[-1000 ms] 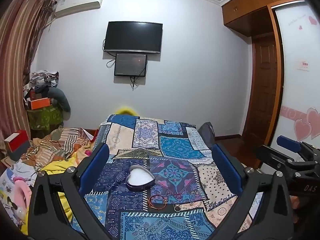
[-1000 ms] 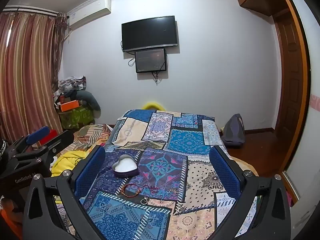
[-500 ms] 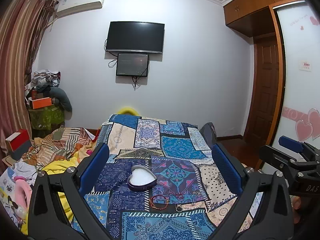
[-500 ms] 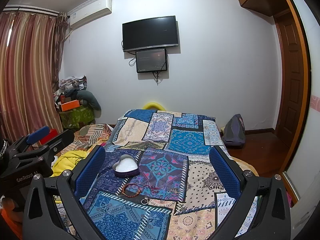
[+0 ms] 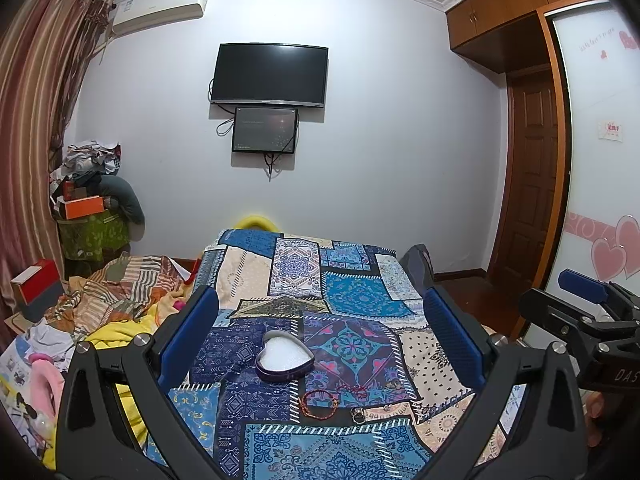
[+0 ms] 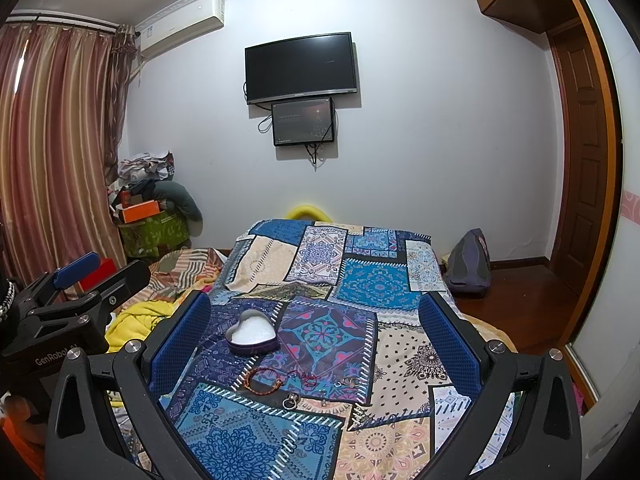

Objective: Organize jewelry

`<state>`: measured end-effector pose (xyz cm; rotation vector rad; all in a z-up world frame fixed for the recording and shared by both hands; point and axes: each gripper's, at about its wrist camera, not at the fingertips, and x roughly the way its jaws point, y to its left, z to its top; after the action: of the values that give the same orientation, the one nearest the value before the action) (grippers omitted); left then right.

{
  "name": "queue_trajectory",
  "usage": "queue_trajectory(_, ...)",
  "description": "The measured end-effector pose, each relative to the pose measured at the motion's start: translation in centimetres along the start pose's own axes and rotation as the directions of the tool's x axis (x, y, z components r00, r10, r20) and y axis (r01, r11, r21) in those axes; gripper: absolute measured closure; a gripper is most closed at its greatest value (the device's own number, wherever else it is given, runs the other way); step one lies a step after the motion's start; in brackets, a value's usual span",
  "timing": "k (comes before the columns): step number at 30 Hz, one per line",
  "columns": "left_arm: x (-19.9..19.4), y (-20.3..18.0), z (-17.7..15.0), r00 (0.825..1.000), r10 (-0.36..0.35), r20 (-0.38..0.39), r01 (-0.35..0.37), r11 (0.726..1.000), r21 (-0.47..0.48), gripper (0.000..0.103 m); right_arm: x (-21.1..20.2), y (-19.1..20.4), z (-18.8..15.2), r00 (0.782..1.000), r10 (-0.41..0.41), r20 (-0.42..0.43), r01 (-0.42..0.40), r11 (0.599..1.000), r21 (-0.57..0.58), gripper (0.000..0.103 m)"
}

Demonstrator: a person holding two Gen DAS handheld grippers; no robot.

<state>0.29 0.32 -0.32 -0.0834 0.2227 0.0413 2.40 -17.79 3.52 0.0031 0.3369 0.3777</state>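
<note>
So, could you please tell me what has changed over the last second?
Very little: the left wrist view drifts slightly, so the left gripper has shifted a touch; nothing was gripped or released. Both it and the right gripper stay open, above the bed. The heart-shaped box, beaded bracelet and ring lie unmoved on the patchwork bedspread.

Two wrist views over the patchwork bedspread [image 5: 360,292], both facing the wall-mounted black television [image 5: 270,74].

Each looks forward between its own blue-padded fingers from well above the bed; both share the heart-shaped tin [image 6: 252,334], and each seemingly glimpses the other gripper at its edge.
</note>
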Motion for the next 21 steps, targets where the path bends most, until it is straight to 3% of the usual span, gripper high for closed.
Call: queue_trajectory(21,0.01,-0.06,-0.21,1.0,0.004,0.003,-0.004,1.0,0.006,0.0,0.06,-0.04,-0.07,1.0,0.0,0.001,0.0,1.0,-0.001,0.0)
